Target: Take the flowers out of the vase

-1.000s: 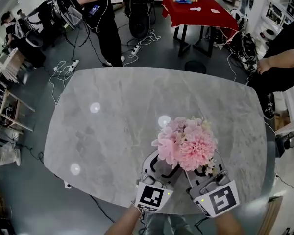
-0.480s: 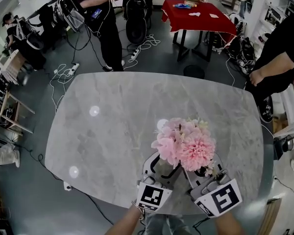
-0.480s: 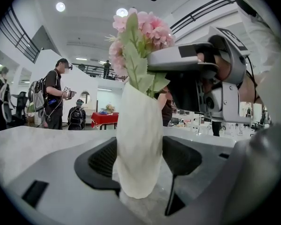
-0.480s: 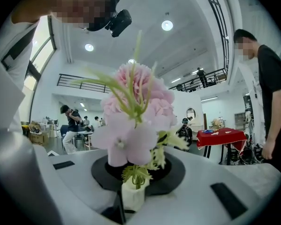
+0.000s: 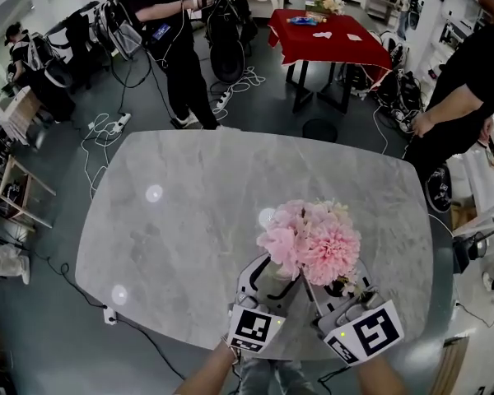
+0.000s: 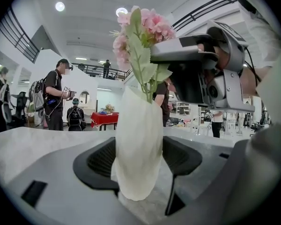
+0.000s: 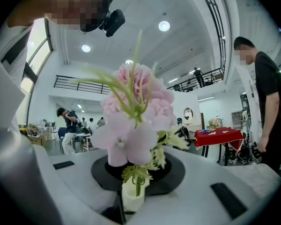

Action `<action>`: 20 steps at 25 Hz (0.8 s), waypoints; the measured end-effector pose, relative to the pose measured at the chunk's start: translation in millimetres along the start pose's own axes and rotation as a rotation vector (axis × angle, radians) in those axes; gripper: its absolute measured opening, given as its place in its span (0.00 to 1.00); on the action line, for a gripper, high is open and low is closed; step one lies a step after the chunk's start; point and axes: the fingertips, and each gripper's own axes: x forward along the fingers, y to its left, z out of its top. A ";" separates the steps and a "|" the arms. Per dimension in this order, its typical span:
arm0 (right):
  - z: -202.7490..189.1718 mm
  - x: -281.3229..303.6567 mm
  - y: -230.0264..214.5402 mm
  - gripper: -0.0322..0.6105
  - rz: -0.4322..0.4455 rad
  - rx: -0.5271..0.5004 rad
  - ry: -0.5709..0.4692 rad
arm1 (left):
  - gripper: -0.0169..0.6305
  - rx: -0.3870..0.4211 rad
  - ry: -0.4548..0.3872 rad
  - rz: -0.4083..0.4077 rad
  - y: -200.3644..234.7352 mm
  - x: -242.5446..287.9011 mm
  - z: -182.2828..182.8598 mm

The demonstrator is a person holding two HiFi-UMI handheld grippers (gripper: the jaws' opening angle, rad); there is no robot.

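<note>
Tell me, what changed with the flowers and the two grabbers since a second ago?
The right gripper has just been closing its jaws, and they now pinch the stems of the flowers just above the vase. The flowers have not come out yet. The left gripper still holds the vase, which stands in the same spot on the table.

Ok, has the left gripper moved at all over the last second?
No. The left gripper sits at the same spot by the table's near edge, fingers around the vase.
</note>
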 end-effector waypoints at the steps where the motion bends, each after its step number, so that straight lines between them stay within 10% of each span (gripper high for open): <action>1: 1.8 -0.6 0.2 0.16 -0.003 0.002 -0.003 | 0.50 -0.002 -0.004 0.000 -0.2 -1.3 2.5; 20: 72.0 -11.6 9.9 0.16 0.003 0.009 -0.111 | 0.50 -0.011 -0.074 0.040 -4.3 -44.3 69.9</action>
